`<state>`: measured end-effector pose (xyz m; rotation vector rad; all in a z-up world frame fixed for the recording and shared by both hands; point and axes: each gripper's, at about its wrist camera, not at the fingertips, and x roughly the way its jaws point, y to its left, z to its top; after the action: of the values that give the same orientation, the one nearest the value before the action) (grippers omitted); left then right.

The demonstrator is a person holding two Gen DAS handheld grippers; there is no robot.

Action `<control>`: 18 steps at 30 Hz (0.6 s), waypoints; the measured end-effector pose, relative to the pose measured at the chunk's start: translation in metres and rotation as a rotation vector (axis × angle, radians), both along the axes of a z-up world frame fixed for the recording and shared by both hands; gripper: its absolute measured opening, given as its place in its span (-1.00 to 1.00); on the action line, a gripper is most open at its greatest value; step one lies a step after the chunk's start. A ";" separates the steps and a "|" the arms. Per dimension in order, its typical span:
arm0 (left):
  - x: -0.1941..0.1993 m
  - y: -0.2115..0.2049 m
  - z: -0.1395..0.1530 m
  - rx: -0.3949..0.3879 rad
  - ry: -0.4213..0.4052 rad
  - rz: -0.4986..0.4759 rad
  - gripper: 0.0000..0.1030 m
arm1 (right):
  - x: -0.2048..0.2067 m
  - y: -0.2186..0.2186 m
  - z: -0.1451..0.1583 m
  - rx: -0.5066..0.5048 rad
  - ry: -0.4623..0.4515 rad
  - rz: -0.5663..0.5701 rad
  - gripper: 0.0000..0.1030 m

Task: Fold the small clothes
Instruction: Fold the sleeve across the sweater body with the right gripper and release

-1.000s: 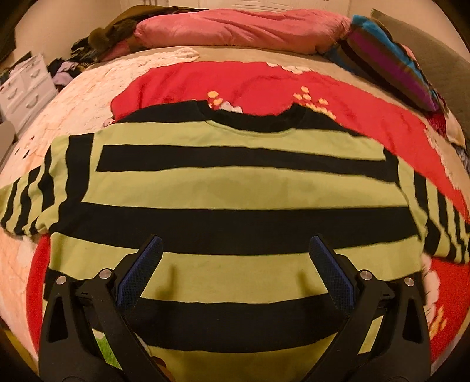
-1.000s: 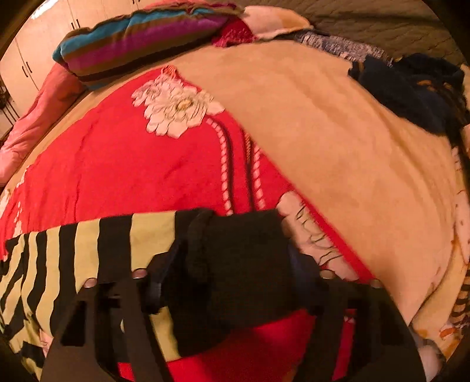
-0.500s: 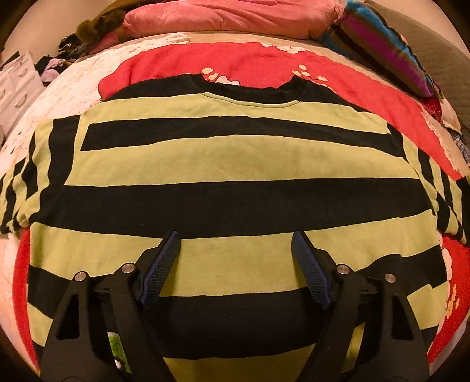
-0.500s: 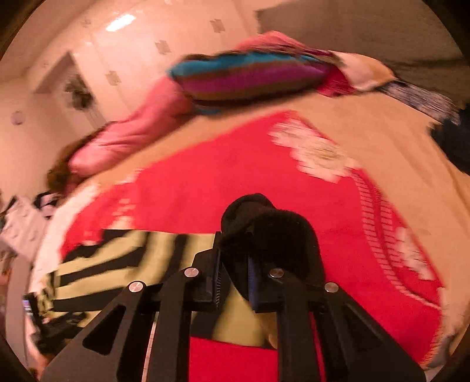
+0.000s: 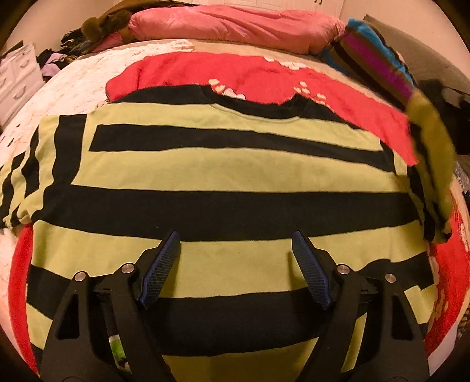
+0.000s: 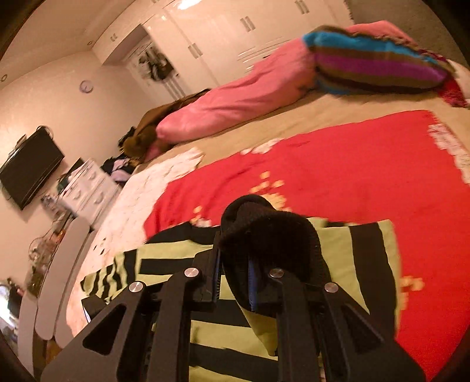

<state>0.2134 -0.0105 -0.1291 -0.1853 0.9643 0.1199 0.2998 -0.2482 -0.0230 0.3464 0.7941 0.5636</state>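
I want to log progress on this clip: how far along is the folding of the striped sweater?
Early. Done: the striped sweater lies spread flat on the red blanket. In hand: the right gripper, jaws shut, holds the black cuff of one sleeve, lifted off the bed. The left gripper hovers open above the hem. Left: laying that sleeve across, the other sleeve, then folding the body.

The sweater [image 5: 229, 164] lies flat on the blanket [image 5: 264, 79] beneath your left gripper [image 5: 235, 264]; pillows [image 5: 235, 26] lie beyond it.
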 end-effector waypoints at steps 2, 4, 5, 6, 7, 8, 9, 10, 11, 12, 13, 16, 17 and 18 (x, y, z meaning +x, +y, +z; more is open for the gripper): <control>-0.001 0.004 0.003 -0.014 -0.017 0.005 0.39 | 0.004 0.022 -0.006 0.002 0.020 0.025 -0.74; -0.001 0.007 0.006 -0.030 -0.035 0.007 0.39 | 0.010 0.040 -0.013 0.010 0.051 0.047 -0.73; -0.001 0.007 0.007 -0.036 -0.040 0.007 0.39 | 0.009 0.047 -0.017 0.009 0.060 0.055 -0.68; -0.001 0.008 0.008 -0.041 -0.047 0.006 0.39 | 0.010 0.053 -0.020 0.015 0.068 0.074 -0.68; -0.002 0.008 0.009 -0.047 -0.052 0.004 0.39 | 0.010 0.059 -0.020 0.025 0.067 0.096 -0.68; -0.002 0.008 0.009 -0.055 -0.057 0.000 0.40 | 0.008 0.062 -0.019 0.033 0.059 0.107 -0.57; -0.002 0.009 0.010 -0.059 -0.062 -0.002 0.40 | 0.007 0.065 -0.017 0.038 0.047 0.125 -0.42; -0.001 0.009 0.011 -0.062 -0.065 -0.003 0.41 | 0.005 0.065 -0.014 0.038 0.035 0.126 -0.15; -0.001 0.009 0.012 -0.066 -0.070 -0.007 0.41 | 0.003 0.062 -0.011 0.037 0.018 0.122 -0.02; -0.001 0.008 0.013 -0.072 -0.076 -0.012 0.41 | 0.002 0.060 -0.009 0.035 0.010 0.120 -0.01; 0.000 0.008 0.013 -0.077 -0.080 -0.015 0.42 | 0.002 0.054 -0.008 0.019 0.003 0.110 0.03; 0.001 0.006 0.016 -0.106 -0.092 -0.033 0.50 | -0.002 0.037 -0.015 -0.093 0.013 0.063 0.22; 0.002 0.006 0.017 -0.115 -0.094 -0.038 0.51 | -0.003 0.030 -0.019 -0.122 0.018 0.052 0.22; 0.003 0.003 0.018 -0.124 -0.094 -0.046 0.51 | -0.005 0.022 -0.024 -0.148 0.022 0.043 0.22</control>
<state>0.2164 -0.0070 -0.1111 -0.2805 0.8818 0.0084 0.2951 -0.2265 -0.0468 0.2005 0.8605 0.5385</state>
